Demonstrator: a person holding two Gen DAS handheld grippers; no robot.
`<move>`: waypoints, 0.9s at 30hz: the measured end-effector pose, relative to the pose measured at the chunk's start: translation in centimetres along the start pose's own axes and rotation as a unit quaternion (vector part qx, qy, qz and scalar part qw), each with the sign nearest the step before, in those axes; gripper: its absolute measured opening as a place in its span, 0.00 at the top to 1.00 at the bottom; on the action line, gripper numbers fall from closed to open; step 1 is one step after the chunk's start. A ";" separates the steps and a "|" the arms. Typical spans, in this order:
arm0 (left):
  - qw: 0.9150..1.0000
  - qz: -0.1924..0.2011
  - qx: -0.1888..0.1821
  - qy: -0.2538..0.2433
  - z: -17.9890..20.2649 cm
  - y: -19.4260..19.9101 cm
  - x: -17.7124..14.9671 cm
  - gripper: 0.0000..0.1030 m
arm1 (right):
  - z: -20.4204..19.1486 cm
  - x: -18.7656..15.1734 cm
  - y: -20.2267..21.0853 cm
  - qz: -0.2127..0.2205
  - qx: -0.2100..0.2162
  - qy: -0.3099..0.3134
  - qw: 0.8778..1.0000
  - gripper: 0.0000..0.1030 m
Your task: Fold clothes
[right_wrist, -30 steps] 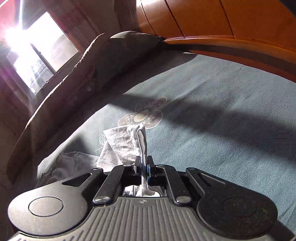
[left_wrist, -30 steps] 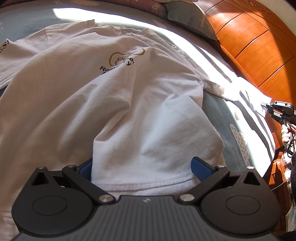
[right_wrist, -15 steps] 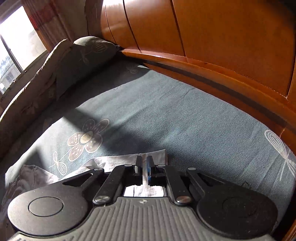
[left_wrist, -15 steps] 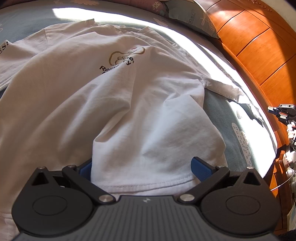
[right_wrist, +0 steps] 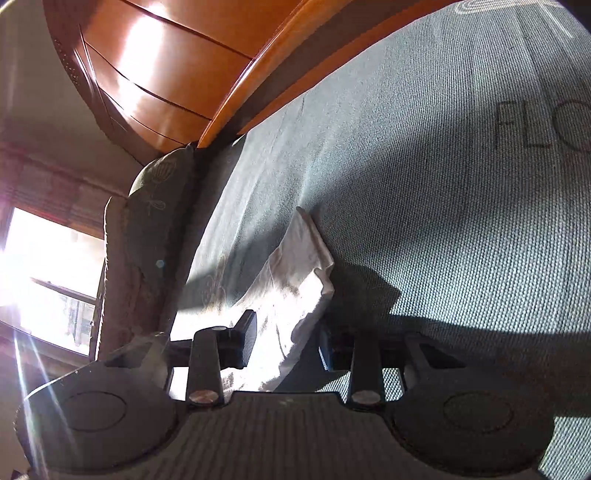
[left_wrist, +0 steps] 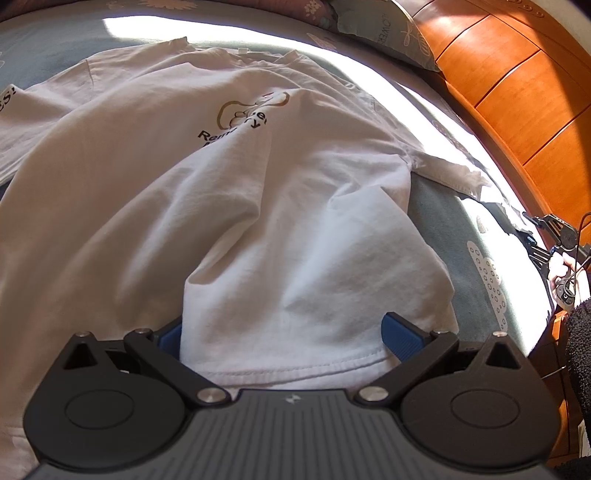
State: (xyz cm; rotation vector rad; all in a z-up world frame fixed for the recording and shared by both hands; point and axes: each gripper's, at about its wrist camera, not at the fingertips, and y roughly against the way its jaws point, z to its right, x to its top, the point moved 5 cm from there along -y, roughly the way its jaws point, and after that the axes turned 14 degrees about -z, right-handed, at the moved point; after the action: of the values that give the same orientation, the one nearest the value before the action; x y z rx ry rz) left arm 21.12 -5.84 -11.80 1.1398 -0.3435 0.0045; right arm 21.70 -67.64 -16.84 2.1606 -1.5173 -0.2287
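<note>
Sunlit bed point(left_wrist: 439, 221) with a grey-blue flowered sheet and a glossy wooden frame along the far side, that's our workspace. Closest to us in the left wrist view, the left gripper point(left_wrist: 282, 334) has its blue fingers point(left_wrist: 400, 334) spread wide apart, with the hem of the white t-shirt point(left_wrist: 229, 206) bunched up between them but not pinched. From there the shirt runs away toward the head of the bed, logo side up, rumpled, with a raised ridge down the middle and one sleeve lying flat toward the wooden side.

Over on the right, the right gripper point(right_wrist: 284, 339) also has its fingers apart, with that sleeve tip point(right_wrist: 299, 280) lying on the sheet between them, loose, near the bed's wooden edge. So nothing is clamped on either side.

We reckon this fits either just having laid the sleeve out or being about to pick it up, can't tell which. Either way, doing the fold well means getting the cloth flat: that centre ridge will bake a crooked crease in. Any pinch should take the hem squarely, both layers, not just the top one. Pillow point(left_wrist: 384, 33) sits at the far corner, out of the way.
</note>
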 end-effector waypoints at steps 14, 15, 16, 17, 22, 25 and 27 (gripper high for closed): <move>1.000 -0.007 0.003 0.007 0.0 -0.1 0.4 0.01 | -2.1 1.3 4.1 0.029 -0.133 0.121 0.983 0.91; 1.000 -0.007 0.003 0.008 0.0 0.0 0.5 0.01 | -1.9 1.4 4.4 0.033 -0.158 0.124 0.979 0.89; 1.000 -0.008 0.003 0.010 0.0 0.0 0.5 0.01 | -1.6 1.5 4.7 0.040 -0.191 0.126 0.973 0.87; 1.000 -0.008 0.003 0.011 0.0 0.0 0.5 0.01 | -1.4 1.6 5.1 0.047 -0.224 0.128 0.965 0.84; 1.000 -0.009 0.001 0.008 -0.2 -0.2 0.7 0.01 | -5.0 1.0 4.8 0.043 -0.207 0.197 0.957 0.83; 1.000 -0.008 -0.001 0.006 -0.3 -0.2 0.8 0.01 | -9.9 -0.8 1.1 -0.014 -0.176 0.294 0.939 0.77; 1.000 -0.007 -0.002 0.005 -0.4 -0.2 0.8 0.01 | -13.2 -2.9 -2.6 -0.065 -0.156 0.361 0.917 0.72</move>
State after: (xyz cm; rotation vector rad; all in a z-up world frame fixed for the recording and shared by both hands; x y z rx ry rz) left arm 22.05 -5.77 -11.92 1.1371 -0.3259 -0.0026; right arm 28.18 -60.44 -7.04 1.7909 -0.8476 0.2529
